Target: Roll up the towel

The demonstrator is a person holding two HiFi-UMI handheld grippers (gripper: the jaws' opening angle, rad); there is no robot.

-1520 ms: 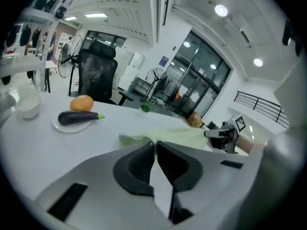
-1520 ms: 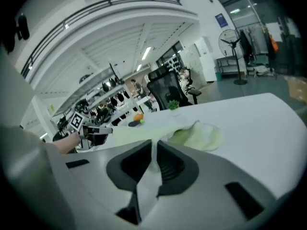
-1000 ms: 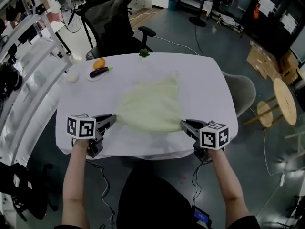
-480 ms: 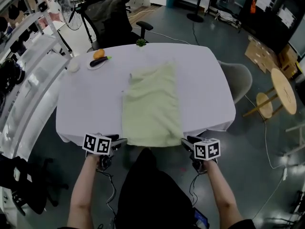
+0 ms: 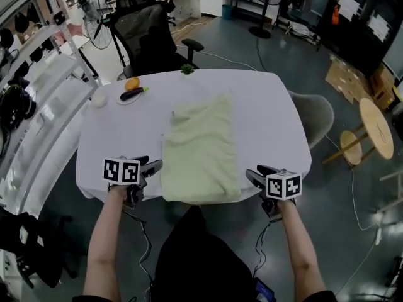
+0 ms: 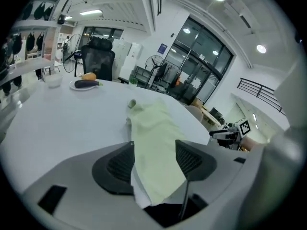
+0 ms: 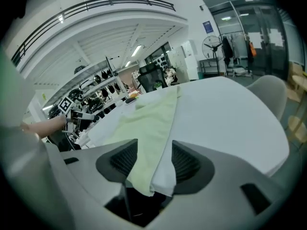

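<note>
White-clothed desk [image 5: 271,106] carries one pale green towel [image 5: 200,150], lying flat and lengthwise from the near edge toward the far edge. Two claws sit at the near edge, the left claw [image 5: 153,167] and right claw [image 5: 253,173] at the towel's near corners. Both have just been opening. Their jaws are spread, with towel between them but not pinched. One plate [image 5: 129,97] at the far left corner holds one orange [image 5: 131,83] and one eggplant [image 5: 131,94].

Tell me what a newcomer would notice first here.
A pale green towel lies lengthwise on the white table, its near end over the edge. The left claw and right claw flank that end; their jaws have just been opening, a towel corner loose between each pair.
</note>
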